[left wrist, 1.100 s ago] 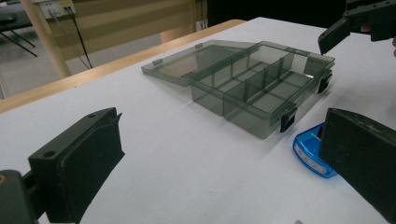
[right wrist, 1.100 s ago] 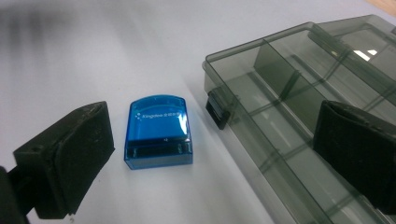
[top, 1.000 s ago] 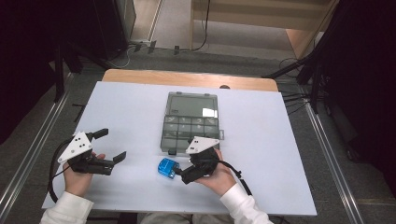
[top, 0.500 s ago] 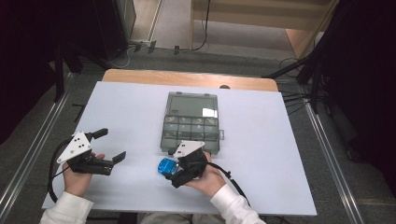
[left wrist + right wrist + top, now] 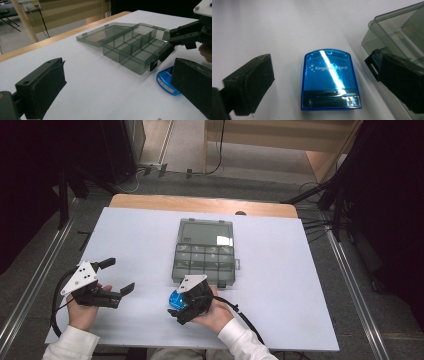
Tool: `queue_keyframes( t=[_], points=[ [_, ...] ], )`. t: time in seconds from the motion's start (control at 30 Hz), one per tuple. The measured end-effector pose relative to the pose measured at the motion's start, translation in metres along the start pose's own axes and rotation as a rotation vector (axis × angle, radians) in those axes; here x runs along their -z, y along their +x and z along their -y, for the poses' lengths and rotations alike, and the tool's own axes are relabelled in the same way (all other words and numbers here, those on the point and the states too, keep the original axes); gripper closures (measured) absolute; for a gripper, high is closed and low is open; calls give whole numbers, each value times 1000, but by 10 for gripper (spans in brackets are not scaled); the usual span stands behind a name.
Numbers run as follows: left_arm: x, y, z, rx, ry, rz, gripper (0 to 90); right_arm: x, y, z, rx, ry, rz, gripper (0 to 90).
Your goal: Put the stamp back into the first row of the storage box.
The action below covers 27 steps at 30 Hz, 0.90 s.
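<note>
— Where are you?
— My right tool (image 5: 324,82) is open, straddling the small translucent blue plastic case (image 5: 329,78) on the white surface (image 5: 300,285), beside the open smoky-grey compartment box (image 5: 205,252).
— Next?
— Probably lower, close squarely. Left tool (image 5: 117,277) idle, open.

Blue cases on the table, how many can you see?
1. The blue case lies flat on the white table, between the right gripper's open jaws, beside the organizer box.

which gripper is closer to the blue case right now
Right. The right gripper sits over the blue case, open jaws either side. The left gripper is open, off to its left.
</note>
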<state>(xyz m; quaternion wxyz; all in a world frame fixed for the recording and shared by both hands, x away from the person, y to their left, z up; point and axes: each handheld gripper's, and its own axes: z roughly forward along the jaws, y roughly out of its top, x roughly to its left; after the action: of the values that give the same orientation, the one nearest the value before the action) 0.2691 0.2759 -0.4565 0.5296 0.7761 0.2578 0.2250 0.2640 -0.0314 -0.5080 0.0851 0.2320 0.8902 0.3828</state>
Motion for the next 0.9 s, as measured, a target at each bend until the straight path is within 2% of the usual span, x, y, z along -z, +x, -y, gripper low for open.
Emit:
queue_keyframes(
  t=[0.2,0.3,0.43,0.53,0.57,0.67,0.77,0.8,0.9],
  points=[
    [0,0,0,-1,3,1,0,-5,-1,2,-8,23,-7,138],
    [0,0,0,-3,12,-2,0,-7,-1,3,-13,41,15,144],
    [0,0,0,-5,10,-2,0,-7,-1,4,-24,46,18,171],
    [0,0,0,-6,9,-2,0,-9,0,4,-21,51,21,228],
    [0,0,0,-6,9,-1,0,-9,1,4,-20,55,9,272],
    [0,-1,0,-5,5,3,0,-9,3,4,-15,58,7,312],
    [0,-1,0,-6,4,5,0,-9,5,4,3,67,44,395],
    [0,-1,0,-5,4,6,0,-8,5,4,3,65,37,420],
    [0,-1,0,-5,6,6,0,-8,6,4,7,66,44,421]
  ],
)
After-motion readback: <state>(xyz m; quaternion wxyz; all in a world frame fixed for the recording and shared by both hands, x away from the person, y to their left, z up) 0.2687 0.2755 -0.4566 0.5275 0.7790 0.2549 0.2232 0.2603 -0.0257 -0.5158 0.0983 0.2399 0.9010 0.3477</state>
